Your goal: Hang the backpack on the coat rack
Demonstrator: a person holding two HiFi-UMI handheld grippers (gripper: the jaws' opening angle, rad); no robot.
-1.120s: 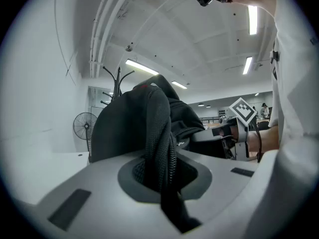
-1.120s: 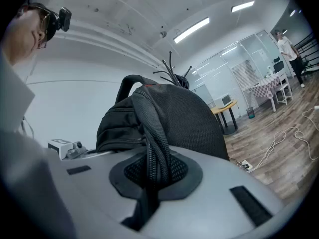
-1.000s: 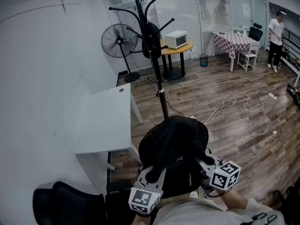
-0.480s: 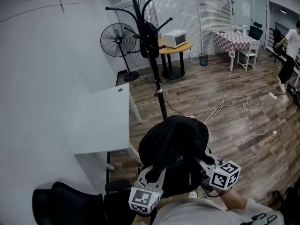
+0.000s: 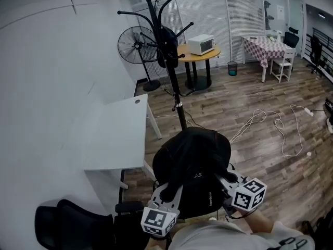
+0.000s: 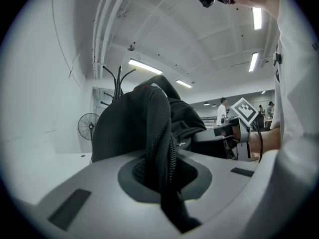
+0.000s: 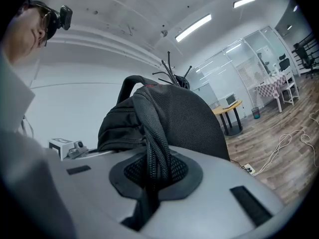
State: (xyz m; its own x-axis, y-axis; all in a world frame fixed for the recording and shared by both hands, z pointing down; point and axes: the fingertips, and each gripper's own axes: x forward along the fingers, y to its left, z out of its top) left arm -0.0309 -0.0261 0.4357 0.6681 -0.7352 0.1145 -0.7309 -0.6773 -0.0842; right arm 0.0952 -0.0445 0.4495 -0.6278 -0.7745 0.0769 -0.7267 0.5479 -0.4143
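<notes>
1. Setting: an open-plan office, closed off at the far side by glass partition walls with slatted blinds (image 5: 203,7).
2. Work furniture: a white tabletop (image 5: 117,134), a black swivel chair (image 5: 73,225) and a coat rack (image 5: 165,35).
3. Break corner: a round table (image 5: 203,57) bearing a microwave (image 5: 202,44), a checked-cloth table (image 5: 260,46), a waste bin (image 5: 232,68) and a pedestal fan (image 5: 136,45).
4. Finishes: a wood-plank floor (image 5: 234,103) strewn with loose white cables (image 5: 283,134), and strip lights (image 6: 144,66) on the ceiling.

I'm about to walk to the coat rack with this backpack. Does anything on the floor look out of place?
Yes: loose white cables sprawl in loops across the wood floor, right of the coat rack in the head view. They look like a trip risk.
</notes>
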